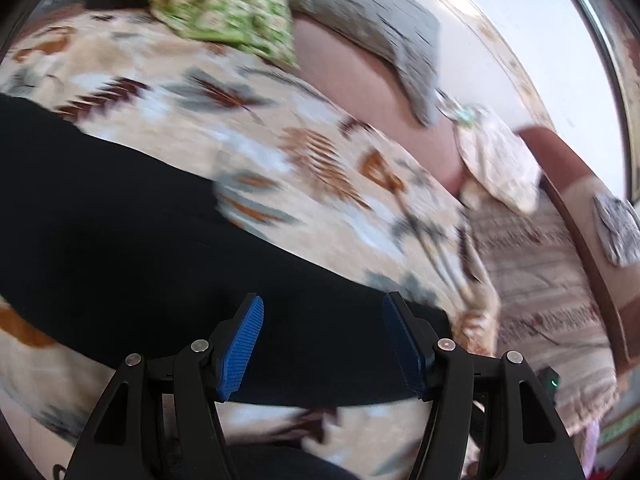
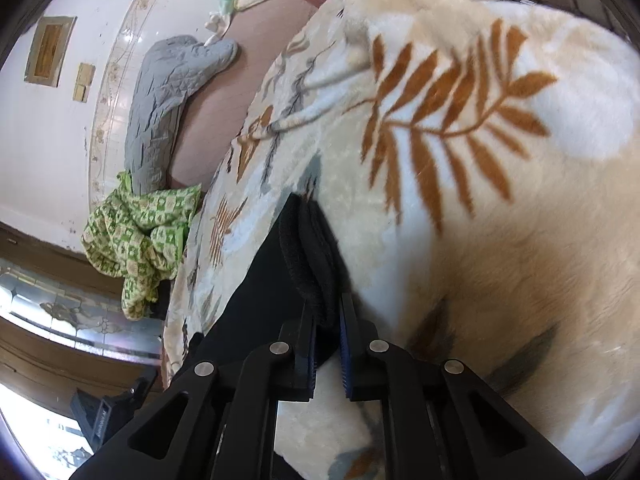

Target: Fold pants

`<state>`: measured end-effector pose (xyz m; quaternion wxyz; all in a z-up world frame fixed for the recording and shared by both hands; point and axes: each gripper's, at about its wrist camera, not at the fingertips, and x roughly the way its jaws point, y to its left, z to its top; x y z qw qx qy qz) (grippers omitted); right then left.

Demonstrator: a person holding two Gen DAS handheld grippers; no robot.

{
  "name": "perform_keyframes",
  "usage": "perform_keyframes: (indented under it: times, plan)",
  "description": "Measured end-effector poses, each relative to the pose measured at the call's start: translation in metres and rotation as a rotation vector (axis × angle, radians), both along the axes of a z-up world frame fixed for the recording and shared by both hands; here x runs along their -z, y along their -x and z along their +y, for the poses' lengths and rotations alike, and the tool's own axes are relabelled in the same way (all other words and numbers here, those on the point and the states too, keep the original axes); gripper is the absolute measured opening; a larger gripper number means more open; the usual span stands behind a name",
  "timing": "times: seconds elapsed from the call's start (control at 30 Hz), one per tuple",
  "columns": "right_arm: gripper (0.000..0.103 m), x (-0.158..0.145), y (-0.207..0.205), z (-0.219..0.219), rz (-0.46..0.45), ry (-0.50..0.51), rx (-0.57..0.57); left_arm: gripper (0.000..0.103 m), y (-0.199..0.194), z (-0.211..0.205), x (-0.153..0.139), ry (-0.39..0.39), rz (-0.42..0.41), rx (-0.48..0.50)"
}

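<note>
Black pants (image 1: 132, 216) lie stretched across a cream blanket with brown leaf prints (image 1: 304, 152). My left gripper (image 1: 322, 320) is open, its blue pads (image 1: 242, 348) spread just above the pants near one end. In the right wrist view my right gripper (image 2: 328, 324) is shut on the thick edge of the pants (image 2: 308, 248), which looks like the waistband, lifted slightly off the blanket (image 2: 500, 160). The rest of the pants runs down to the left under the fingers.
A green patterned cloth (image 2: 140, 236) and a grey quilted cover (image 2: 168, 100) lie beyond the blanket on a pink sheet (image 1: 360, 92). A cream pillow (image 1: 496, 160) sits by a brown bed frame (image 1: 580, 208). A white wall stands behind.
</note>
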<state>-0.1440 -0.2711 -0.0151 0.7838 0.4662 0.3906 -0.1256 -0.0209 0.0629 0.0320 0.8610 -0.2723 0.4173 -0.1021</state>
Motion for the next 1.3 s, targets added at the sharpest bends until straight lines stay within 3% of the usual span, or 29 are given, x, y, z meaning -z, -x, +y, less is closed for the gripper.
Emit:
perform_keyframes:
  times: [0.2, 0.33, 0.4, 0.43, 0.5, 0.63, 0.77, 0.8, 0.83, 0.93, 1.13, 1.3]
  plan:
    - [0.001, -0.009, 0.010, -0.020, -0.008, 0.041, 0.071, 0.061, 0.012, 0.080, 0.015, -0.048, 0.031, -0.202]
    - [0.003, -0.009, 0.005, -0.021, -0.060, -0.041, 0.016, 0.060, 0.023, 0.103, 0.023, -0.055, 0.036, -0.264]
    - [0.011, -0.009, 0.006, -0.017, -0.088, -0.078, 0.013, 0.059, 0.028, 0.102, 0.025, -0.047, 0.035, -0.265]
    - [0.027, -0.010, 0.009, -0.018, -0.091, -0.083, 0.033, 0.059, 0.029, 0.098, 0.025, -0.058, 0.033, -0.258]
    - [0.047, -0.004, 0.019, -0.023, -0.090, -0.135, 0.090, 0.059, 0.029, 0.091, 0.024, -0.076, 0.027, -0.244]
    - [0.046, 0.008, 0.024, -0.020, -0.046, -0.198, 0.074, 0.059, 0.025, 0.087, 0.022, -0.096, 0.025, -0.222]
    - [0.042, 0.012, 0.008, -0.009, -0.027, -0.184, 0.011, 0.060, 0.023, 0.086, 0.023, -0.100, 0.030, -0.219]
    - [0.033, 0.013, 0.003, -0.007, -0.025, -0.180, -0.002, 0.060, 0.022, 0.085, 0.024, -0.099, 0.031, -0.218]
    - [0.009, 0.015, -0.001, -0.005, -0.024, -0.171, -0.006, 0.060, 0.022, 0.086, 0.024, -0.098, 0.030, -0.217]
    - [0.008, 0.024, -0.001, -0.004, -0.005, -0.167, 0.029, 0.060, 0.021, 0.089, 0.025, -0.078, 0.025, -0.216]
    - [0.008, 0.013, -0.001, 0.009, -0.008, -0.069, 0.013, 0.060, 0.022, 0.092, 0.028, -0.062, 0.019, -0.226]
    - [0.008, -0.025, -0.016, 0.046, -0.063, 0.154, -0.140, 0.059, 0.024, 0.094, 0.029, -0.048, 0.013, -0.232]
